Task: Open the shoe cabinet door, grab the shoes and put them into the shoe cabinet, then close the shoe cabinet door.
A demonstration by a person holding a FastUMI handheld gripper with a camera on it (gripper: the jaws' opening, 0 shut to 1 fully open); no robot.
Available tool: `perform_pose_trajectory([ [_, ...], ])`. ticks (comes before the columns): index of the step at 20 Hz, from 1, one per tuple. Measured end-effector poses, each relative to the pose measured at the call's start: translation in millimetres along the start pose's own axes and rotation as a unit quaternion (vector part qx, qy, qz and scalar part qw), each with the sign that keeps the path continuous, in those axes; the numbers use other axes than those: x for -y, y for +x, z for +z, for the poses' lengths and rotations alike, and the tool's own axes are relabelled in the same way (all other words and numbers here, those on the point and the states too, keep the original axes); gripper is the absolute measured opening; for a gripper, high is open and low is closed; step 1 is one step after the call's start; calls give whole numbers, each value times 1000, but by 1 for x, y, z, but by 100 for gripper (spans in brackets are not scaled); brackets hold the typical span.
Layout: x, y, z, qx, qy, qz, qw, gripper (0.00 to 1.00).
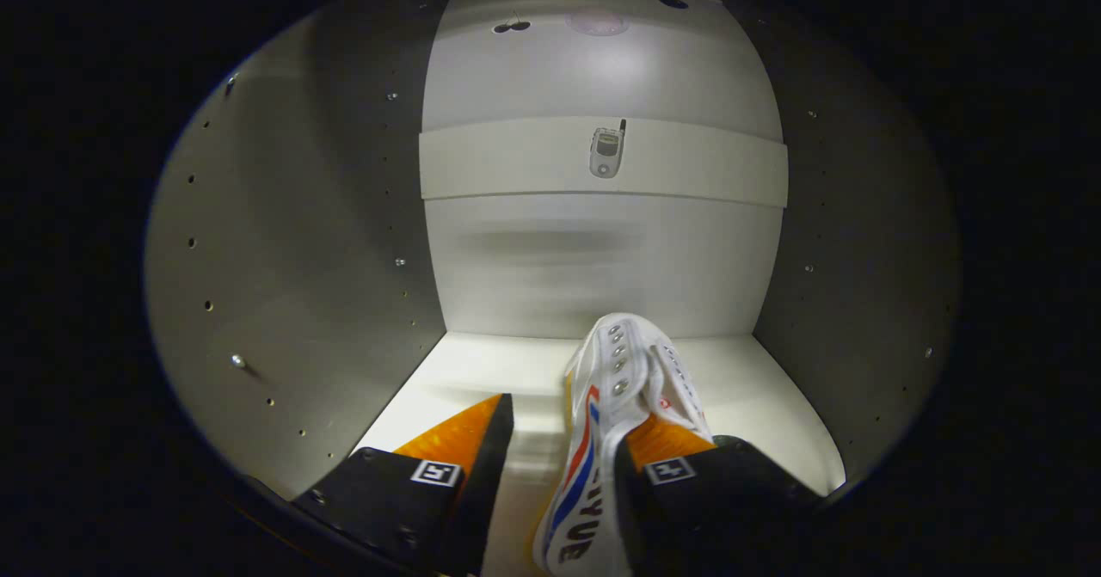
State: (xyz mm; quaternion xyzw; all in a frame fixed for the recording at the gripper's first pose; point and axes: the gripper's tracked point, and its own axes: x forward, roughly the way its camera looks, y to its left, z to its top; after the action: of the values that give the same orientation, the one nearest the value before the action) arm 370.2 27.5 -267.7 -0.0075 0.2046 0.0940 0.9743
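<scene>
Gripper (pixel 563 457) fingers stand spread apart inside the shoe cabinet (pixel 301 259); the white shoe (pixel 615 388) leans against the right finger, clear of the left one. It is a canvas high-top with metal eyelets, red and blue side stripes and dark lettering, upright on the pale shelf floor (pixel 774 388). Beyond, a small grey device (pixel 607 151) sits on the back wall's rail

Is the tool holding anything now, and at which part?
It cannot be told. The white shoe lies against the right finger of the tool, inside the cabinet; the left finger stands apart from it.
</scene>
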Motion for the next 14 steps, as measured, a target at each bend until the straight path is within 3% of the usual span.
perform_pose_trajectory([
  [3,-3,-10,1,-1,12,4,1000,98],
  [9,-5,-41,13,23,24,-2,999,96],
  [14,-6,-97,24,50,25,0,998,97],
])
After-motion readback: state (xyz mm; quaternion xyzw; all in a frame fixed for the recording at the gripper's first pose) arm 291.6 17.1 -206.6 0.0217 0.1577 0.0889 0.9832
